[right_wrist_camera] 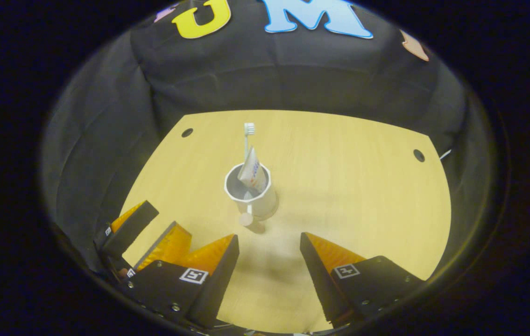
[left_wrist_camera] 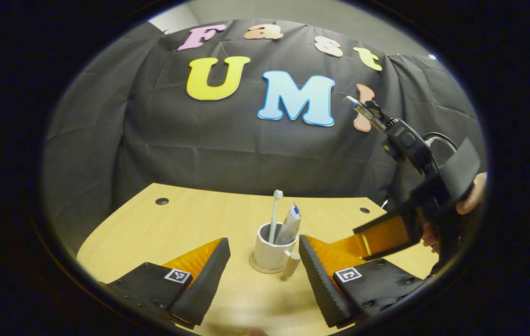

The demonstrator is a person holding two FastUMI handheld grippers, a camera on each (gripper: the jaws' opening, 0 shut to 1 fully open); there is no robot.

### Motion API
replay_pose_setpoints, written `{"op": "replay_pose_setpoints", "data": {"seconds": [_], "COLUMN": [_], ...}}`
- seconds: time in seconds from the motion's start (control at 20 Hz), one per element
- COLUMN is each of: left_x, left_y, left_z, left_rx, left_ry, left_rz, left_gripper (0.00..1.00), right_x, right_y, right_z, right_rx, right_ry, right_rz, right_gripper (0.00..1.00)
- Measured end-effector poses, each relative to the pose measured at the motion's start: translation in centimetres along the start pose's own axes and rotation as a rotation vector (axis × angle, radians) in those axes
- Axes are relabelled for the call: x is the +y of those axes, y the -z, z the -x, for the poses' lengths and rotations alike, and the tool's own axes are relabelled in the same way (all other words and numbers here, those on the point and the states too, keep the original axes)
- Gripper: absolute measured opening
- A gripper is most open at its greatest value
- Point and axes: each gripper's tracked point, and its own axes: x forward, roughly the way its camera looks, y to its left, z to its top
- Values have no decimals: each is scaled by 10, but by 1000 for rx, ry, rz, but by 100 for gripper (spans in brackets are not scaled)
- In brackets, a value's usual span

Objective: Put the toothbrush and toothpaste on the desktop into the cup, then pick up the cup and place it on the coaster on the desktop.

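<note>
Left gripper (left_wrist_camera: 263, 275): fingers spread wide, holding nothing, poised low over the table with the cup just ahead between the tips. Right gripper (right_wrist_camera: 268, 266): fingers likewise wide apart and empty, raised above the table, cup well ahead of them. In the left gripper view the right gripper (left_wrist_camera: 386, 235) appears at the right edge, held by a hand (left_wrist_camera: 468, 198).

The white ceramic cup with a side handle (left_wrist_camera: 272, 249) (right_wrist_camera: 253, 193) stands upright on a round pale wooden coaster (left_wrist_camera: 257, 268). Inside it, upright, are the white toothbrush (left_wrist_camera: 274, 214) (right_wrist_camera: 248, 135), bristles uppermost, and the white toothpaste tube with blue markings (left_wrist_camera: 291, 225) (right_wrist_camera: 251, 171), leaning against the rim. The light wood-grain table (left_wrist_camera: 190, 219) (right_wrist_camera: 349, 186) carries them, near its centre.
</note>
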Motion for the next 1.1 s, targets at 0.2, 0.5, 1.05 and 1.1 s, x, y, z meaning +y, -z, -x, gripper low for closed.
{"op": "replay_pose_setpoints", "data": {"seconds": [0.2,0.5,1.05,1.1], "left_x": [-28,-70,-105,-106], "left_y": [-23,-55,-78,-81], "left_z": [-3,3,42,45], "left_rx": [-40,-109,-198,-209], "left_ry": [2,5,-58,-64], "left_rz": [-14,-19,10,5], "left_gripper": [94,96,93,96], "right_x": [-29,-79,-104,-104], "right_y": [5,-9,-17,-17], "right_z": [38,98,162,163], "right_rx": [-114,-366,-738,-762], "right_ry": [30,149,227,225], "right_rz": [-25,38,170,172], "right_gripper": [87,87,87,83]}}
